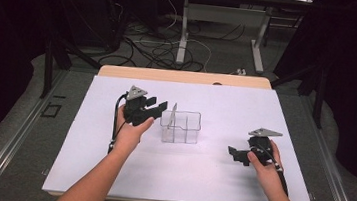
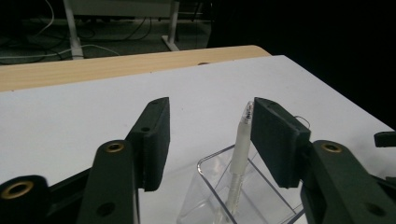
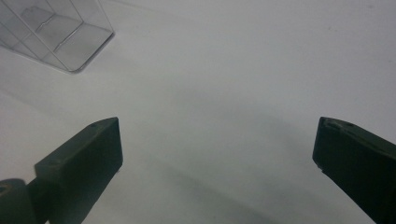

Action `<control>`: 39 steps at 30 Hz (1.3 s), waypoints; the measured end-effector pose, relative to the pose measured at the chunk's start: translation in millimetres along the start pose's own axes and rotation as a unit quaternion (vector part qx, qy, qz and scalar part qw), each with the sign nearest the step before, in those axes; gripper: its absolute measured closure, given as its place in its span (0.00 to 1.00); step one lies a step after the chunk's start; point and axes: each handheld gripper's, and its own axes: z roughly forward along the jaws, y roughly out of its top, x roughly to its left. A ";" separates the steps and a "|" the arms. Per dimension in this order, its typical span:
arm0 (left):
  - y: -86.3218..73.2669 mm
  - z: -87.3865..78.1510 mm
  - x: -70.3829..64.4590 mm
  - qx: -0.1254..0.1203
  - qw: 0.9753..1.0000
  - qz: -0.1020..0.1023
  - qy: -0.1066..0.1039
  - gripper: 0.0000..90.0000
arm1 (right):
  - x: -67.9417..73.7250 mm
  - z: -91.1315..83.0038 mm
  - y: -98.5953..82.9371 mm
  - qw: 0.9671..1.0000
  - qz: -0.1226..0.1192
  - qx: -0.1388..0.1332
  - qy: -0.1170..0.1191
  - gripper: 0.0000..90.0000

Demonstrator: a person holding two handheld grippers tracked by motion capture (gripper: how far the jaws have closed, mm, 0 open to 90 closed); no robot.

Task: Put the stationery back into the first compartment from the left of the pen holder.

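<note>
My left gripper [image 1: 155, 105] and right gripper [image 1: 236, 153] are matte black, each topped by a grey three-cornered plate, with brass-ringed pivot holes, flat rectangular jaw pads and a trailing black cable. My forearms are bare.

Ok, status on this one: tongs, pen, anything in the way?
Left tongs open around pen top, not gripping. Pen leans upright in clear organizer. Right tongs open, low over white mat. Nothing in the way.

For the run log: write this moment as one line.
left gripper: open, fingers either side of pen top | pen: leaning in clear divided holder | right gripper: open, over bare white tabletop
</note>
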 end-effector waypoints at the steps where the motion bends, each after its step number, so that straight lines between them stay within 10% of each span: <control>1: 0.0 -1.2 0.0 0.000 1.000 0.001 0.001 0.50 | 0.0 -0.1 0.0 1.000 0.000 0.000 0.000 0.01; 11: -0.9 -20.2 3.3 -0.004 0.999 0.039 0.012 0.39 | -0.4 -0.4 -0.3 1.000 0.002 0.001 -0.001 0.01; 39: -54.0 -55.1 44.3 0.048 0.997 0.003 0.062 0.00 | 1.2 0.0 -0.3 1.000 -0.001 0.001 -0.004 0.01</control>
